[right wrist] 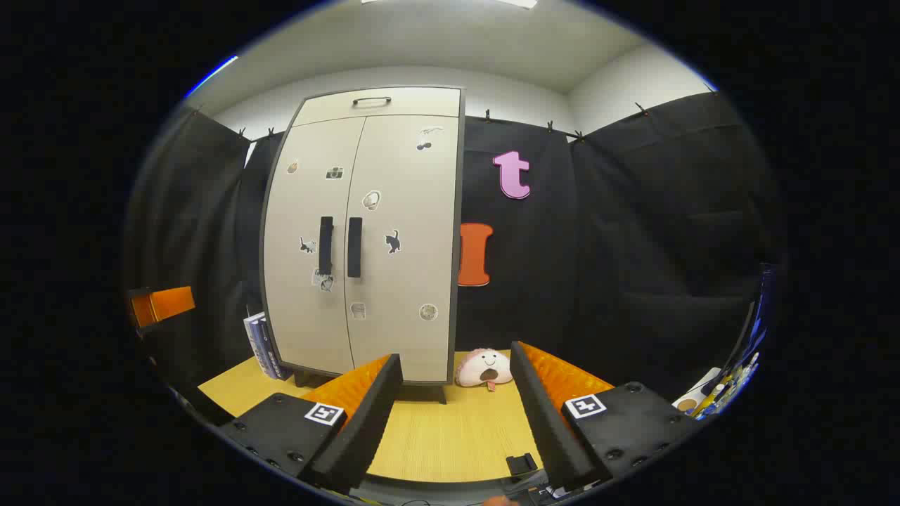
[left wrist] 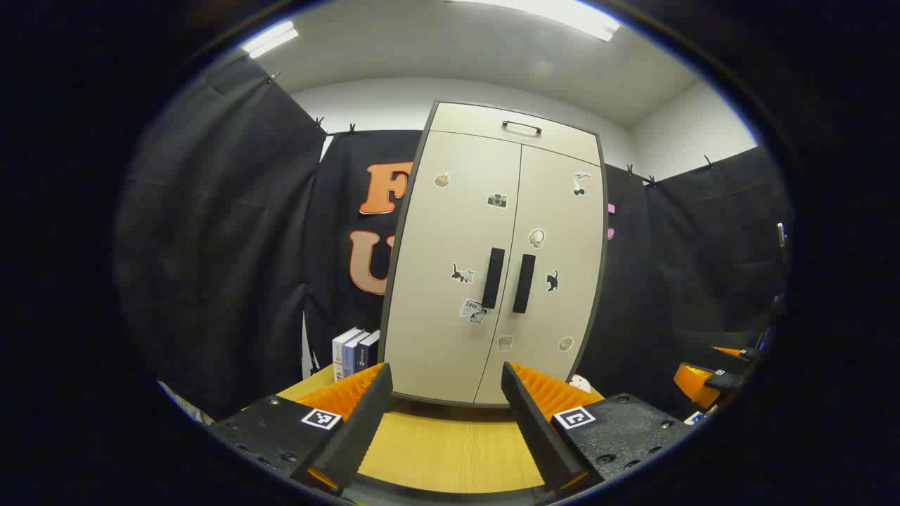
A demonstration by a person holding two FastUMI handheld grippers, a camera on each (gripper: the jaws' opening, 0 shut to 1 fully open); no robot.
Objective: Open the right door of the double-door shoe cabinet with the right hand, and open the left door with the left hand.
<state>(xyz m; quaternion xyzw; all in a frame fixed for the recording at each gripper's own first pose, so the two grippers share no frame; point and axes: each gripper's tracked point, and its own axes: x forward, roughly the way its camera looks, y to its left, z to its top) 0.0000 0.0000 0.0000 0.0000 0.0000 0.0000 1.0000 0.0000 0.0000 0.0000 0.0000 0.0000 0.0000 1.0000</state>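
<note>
Your left gripper (left wrist: 446, 383): fingers spread wide, nothing between them, held level, pointing forward. Your right gripper (right wrist: 455, 372): fingers equally wide apart, gripping nothing, aimed forward. Right gripper also visible at far right edge of left gripper view (left wrist: 710, 376).

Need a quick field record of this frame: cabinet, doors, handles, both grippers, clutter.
cabinet: shoe cabinet upright on wooden table
doors: left door and right door both shut
handles: left handle, right handle, side by side at the centre seam, untouched
left gripper: open, short of the cabinet
right gripper: open, short of the cabinet
clutter: books left of cabinet; plush toy right of it
</note>
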